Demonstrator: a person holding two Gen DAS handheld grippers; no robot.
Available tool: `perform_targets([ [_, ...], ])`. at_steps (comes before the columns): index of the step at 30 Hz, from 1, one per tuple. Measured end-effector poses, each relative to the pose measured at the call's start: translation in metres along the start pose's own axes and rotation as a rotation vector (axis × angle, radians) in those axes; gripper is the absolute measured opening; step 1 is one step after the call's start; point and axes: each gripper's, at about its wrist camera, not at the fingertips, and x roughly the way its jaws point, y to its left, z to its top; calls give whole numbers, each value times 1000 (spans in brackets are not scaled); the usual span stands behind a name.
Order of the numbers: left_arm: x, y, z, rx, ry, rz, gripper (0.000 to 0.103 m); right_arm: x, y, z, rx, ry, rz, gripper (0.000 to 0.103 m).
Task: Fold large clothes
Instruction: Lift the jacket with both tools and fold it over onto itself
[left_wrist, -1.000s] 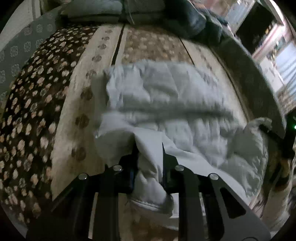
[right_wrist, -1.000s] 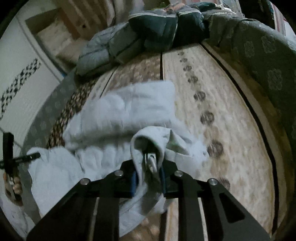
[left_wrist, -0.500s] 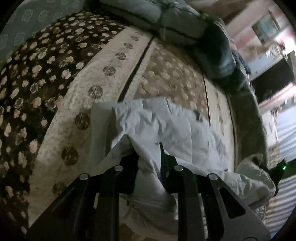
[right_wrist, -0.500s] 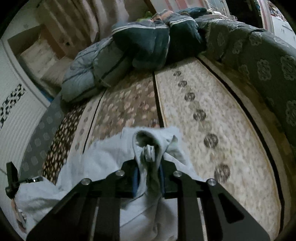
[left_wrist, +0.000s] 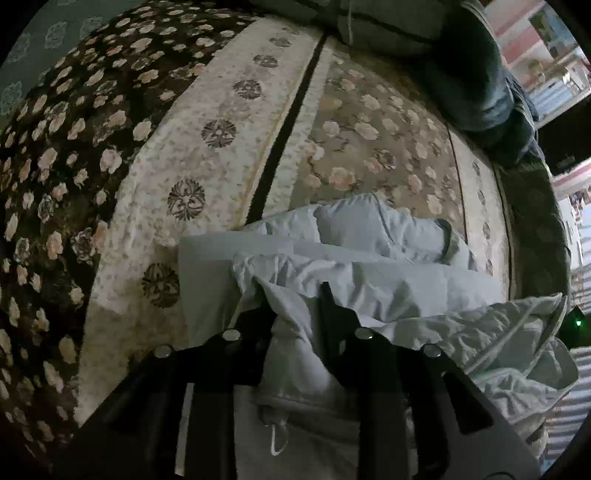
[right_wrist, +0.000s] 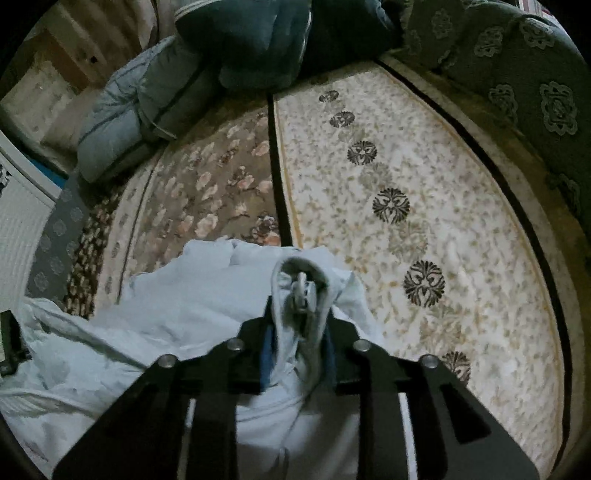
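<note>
The left gripper (left_wrist: 295, 314) is pinching a bunched edge of the pale garment (left_wrist: 388, 273), its jaws narrow with cloth filling the gap. The right gripper (right_wrist: 299, 321) is clamping another fold, where a zipper pull (right_wrist: 301, 291) is poking up between the jaws. The garment is lying on the patterned rug (left_wrist: 221, 147), spreading from the left camera's 6 o'clock out toward 3 o'clock, with a flat squared layer showing at about 9 o'clock of the gripper.

Several risks are looming, in my judgement. The right grip is sitting close to the hem's rim (thin purchase), so a hard tug is likely to pull the cloth free and drop that corner. The puffy fabric is sliding easily on itself, so layers may be shifting out of line as the two corners travel. If the hands are moving at different rates, the edge between them is going to twist and land crooked. A loose flap at 4 o'clock in the left view could be getting trapped under the fold.
</note>
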Motion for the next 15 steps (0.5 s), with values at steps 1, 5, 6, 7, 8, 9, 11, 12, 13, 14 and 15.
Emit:
perform_targets([
  [1, -8, -3, -1, 11, -7, 1, 31, -6, -2, 1, 7, -4, 13, 39],
  [5, -56, -20, -2, 67, -104, -13, 99, -56, -1, 4, 14, -60, 120, 74],
  [6, -68, -22, -4, 82, -121, -23, 99, -73, 0, 4, -1, -93, 157, 81],
  [7, -82, -28, -4, 108, -133, -31, 99, -85, 1, 3, -16, -117, 176, 85],
  [8, -92, -31, -6, 129, -145, -31, 100, -102, 1, 0, -48, -154, 191, 91],
  [9, -102, -33, -9, 152, -165, -22, 100, -115, 0, -5, -87, -186, 188, 98],
  [11, -115, -31, -20, 205, -217, 20, 100, -127, -4, -17, -167, -225, 147, 101],
  [12, -119, -29, -25, 229, -237, 44, 100, -127, -8, -26, -212, -232, 100, 101],
  [13, -117, -23, -39, 275, -259, 86, 100, -124, -12, -33, -243, -230, 68, 101],
  [14, -114, -17, -48, 305, -258, 105, 100, -118, -18, -44, -283, -234, 40, 101],
  [15, -106, -10, -60, 336, -250, 120, 100, -113, -24, -56, -320, -256, 18, 101],
])
